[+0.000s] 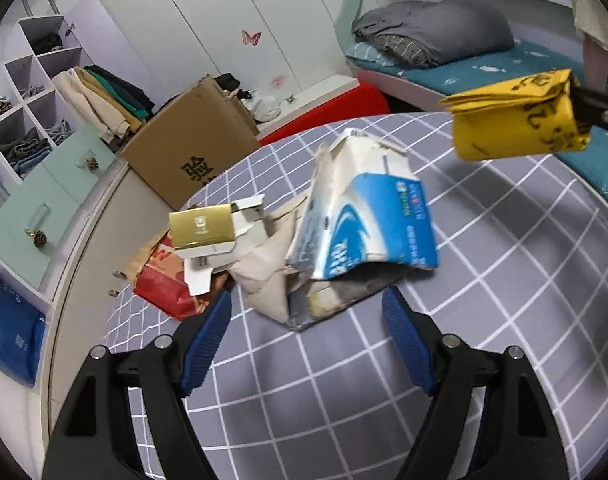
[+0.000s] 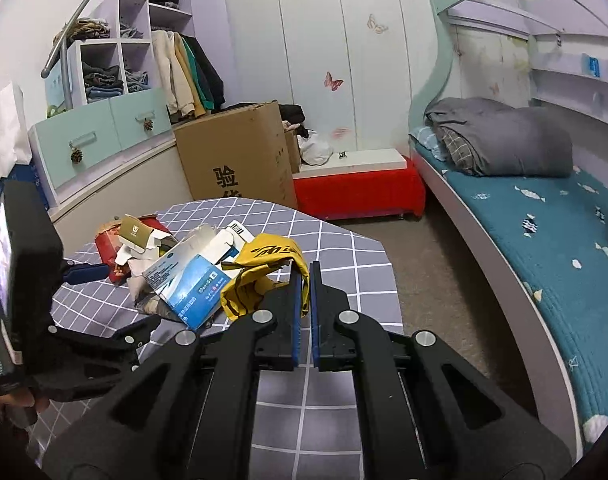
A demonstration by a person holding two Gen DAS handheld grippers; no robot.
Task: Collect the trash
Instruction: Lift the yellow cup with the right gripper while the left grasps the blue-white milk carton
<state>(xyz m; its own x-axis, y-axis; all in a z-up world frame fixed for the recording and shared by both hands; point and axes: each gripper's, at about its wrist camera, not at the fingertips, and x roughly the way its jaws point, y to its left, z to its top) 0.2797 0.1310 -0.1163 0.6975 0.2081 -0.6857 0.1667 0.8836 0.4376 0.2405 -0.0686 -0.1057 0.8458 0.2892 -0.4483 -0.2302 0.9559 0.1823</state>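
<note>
A pile of trash lies on the grey checked table (image 1: 484,264): a torn blue-and-white box (image 1: 368,224), a gold-and-white carton (image 1: 207,228), crumpled beige paper (image 1: 263,276) and a red packet (image 1: 163,284). My left gripper (image 1: 308,312) is open, its blue pads just short of the pile. My right gripper (image 2: 306,276) is shut on a yellow bag (image 2: 263,276) and holds it above the table; the yellow bag also shows at the upper right of the left wrist view (image 1: 516,120). The blue-and-white box (image 2: 191,284) lies just left of the bag.
A big cardboard box (image 2: 235,156) stands on the floor behind the table, beside a red bench (image 2: 356,192). A bed with a teal sheet (image 2: 544,232) and grey bedding runs along the right. Shelves and teal drawers (image 2: 99,128) stand at the left.
</note>
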